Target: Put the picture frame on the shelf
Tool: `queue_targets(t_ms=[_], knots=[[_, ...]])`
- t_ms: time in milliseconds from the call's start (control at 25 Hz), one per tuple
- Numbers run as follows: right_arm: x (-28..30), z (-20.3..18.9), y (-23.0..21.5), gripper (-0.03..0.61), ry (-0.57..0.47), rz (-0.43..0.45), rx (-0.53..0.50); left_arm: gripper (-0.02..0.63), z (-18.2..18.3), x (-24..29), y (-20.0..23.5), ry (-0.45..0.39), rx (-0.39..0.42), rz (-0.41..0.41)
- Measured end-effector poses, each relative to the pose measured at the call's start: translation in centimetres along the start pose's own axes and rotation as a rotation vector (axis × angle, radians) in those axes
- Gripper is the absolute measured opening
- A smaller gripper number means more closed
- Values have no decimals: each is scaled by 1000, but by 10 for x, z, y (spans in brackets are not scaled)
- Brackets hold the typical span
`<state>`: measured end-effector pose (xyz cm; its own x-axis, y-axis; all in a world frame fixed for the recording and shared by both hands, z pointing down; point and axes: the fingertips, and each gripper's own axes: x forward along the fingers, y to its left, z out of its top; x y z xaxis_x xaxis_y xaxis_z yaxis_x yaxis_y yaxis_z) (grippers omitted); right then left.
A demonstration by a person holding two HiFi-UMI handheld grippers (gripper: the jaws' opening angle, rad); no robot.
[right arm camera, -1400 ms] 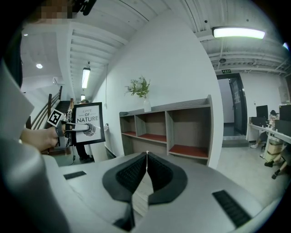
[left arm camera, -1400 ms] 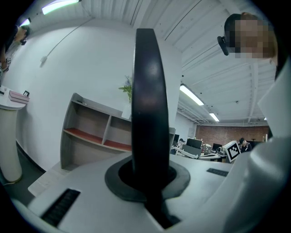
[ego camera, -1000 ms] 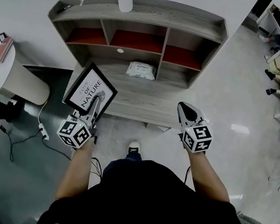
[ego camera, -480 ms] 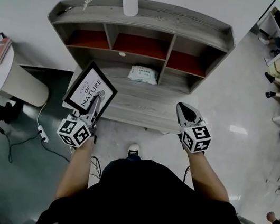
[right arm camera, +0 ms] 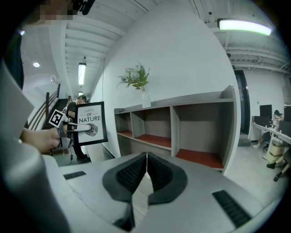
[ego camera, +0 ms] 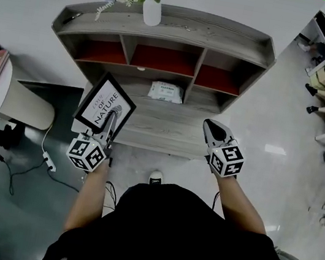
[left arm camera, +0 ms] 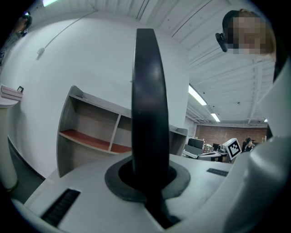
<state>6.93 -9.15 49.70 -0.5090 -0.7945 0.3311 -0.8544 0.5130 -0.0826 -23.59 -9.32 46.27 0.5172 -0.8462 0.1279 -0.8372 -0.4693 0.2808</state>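
A black picture frame [ego camera: 106, 106] with a white print reading "NATURE" is held upright and tilted, with my left gripper [ego camera: 110, 122] shut on its lower edge. In the left gripper view the picture frame [left arm camera: 149, 113] shows edge-on between the jaws. The right gripper view shows the picture frame [right arm camera: 91, 123] at the left. The grey wooden shelf [ego camera: 168, 27] with red-floored compartments stands ahead, its lower ledge [ego camera: 163, 126] just beyond both grippers. My right gripper [ego camera: 211, 128] hangs shut and empty over the ledge's right part; its pads [right arm camera: 146, 170] meet.
A white vase of flowers [ego camera: 152, 7] stands on the shelf top. A white packet [ego camera: 165, 92] lies in the middle lower bay. A round white stand [ego camera: 6, 96] with a red book is at the left, cables on the floor beside it. Desks and people are far right.
The shelf has slid slightly rightward and lower in the head view as the person shifts. Both grippers keep their places and grips.
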Motion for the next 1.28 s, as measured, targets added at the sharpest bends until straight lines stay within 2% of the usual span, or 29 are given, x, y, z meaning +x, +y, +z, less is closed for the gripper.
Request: queue_targets(t_ms=[520,1280], knots=[[27,13,-6,17,-8,-31,8,28,3,22,22,32,19,-39],[62,22,-1,17,1,-30,-3,28,4,46,49,48,10,-72]])
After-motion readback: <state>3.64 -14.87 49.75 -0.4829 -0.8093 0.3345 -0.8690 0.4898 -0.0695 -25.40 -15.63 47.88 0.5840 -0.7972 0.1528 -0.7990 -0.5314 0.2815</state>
